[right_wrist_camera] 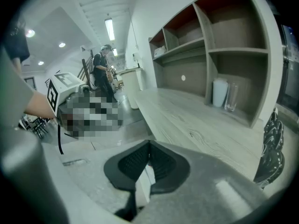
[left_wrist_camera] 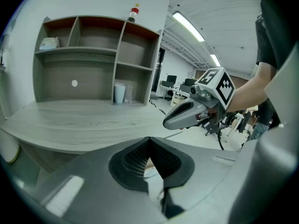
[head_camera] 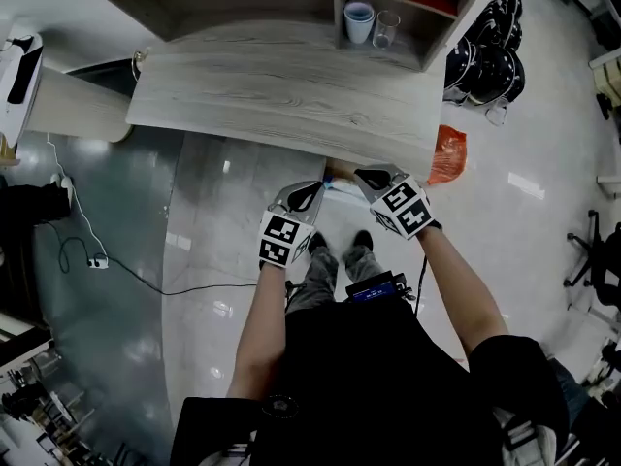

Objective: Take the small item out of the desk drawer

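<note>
The wooden desk (head_camera: 281, 90) stands before the person, its drawer out of sight under the front edge. One cubby of the shelf unit (head_camera: 441, 42) behind it holds a white cup (head_camera: 359, 19) and a glass (head_camera: 386, 29). Just off that edge the left gripper (head_camera: 315, 190) and right gripper (head_camera: 369, 176) meet tip to tip, each clamped on one end of the small item (head_camera: 342, 189), a pale flat thing lying lengthwise between them and seemingly clear of the desk.
</note>
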`<state>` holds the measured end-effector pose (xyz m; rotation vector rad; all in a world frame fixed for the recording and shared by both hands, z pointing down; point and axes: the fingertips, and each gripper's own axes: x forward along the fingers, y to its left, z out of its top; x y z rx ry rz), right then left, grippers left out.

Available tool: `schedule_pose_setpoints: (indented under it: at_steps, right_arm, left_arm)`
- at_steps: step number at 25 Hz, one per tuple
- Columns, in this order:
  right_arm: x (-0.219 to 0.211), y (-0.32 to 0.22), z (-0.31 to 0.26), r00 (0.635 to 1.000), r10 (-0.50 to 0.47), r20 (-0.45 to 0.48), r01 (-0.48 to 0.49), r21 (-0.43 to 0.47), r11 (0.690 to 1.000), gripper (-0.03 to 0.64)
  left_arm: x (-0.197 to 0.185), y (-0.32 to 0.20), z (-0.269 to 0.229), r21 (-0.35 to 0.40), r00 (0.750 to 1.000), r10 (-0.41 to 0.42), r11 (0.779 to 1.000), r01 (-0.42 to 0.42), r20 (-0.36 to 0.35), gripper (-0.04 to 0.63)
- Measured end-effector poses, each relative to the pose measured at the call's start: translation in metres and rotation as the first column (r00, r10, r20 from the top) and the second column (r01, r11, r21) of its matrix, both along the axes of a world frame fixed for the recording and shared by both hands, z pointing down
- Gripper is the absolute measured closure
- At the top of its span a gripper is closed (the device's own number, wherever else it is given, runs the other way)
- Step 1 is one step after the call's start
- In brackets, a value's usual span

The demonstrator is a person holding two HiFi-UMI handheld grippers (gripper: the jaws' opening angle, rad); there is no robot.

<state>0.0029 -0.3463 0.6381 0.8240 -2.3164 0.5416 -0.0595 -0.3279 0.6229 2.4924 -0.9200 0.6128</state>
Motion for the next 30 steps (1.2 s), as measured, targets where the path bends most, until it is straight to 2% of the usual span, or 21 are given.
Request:
schedule_pose_setpoints:
  at_steps: [18,30]
  right_arm:
    - [-0.017,0.013,0.095,0.982,-0.136,-0.128,0.123,-0.105,0.987,0.601]
    - [-0.020,0.030,0.168,0.911,-0.301,-0.282,0.266,-0.157,0.951,0.566]
  left_arm:
    - [-0.013,0.009,0.064,-0.085,0.999,-0.033,0.996,0.034,0.008,0.594]
    - [-0.027,0.032,0.101,-0.145,0.998,-0.058,0.988,0.061,0.025,0.592]
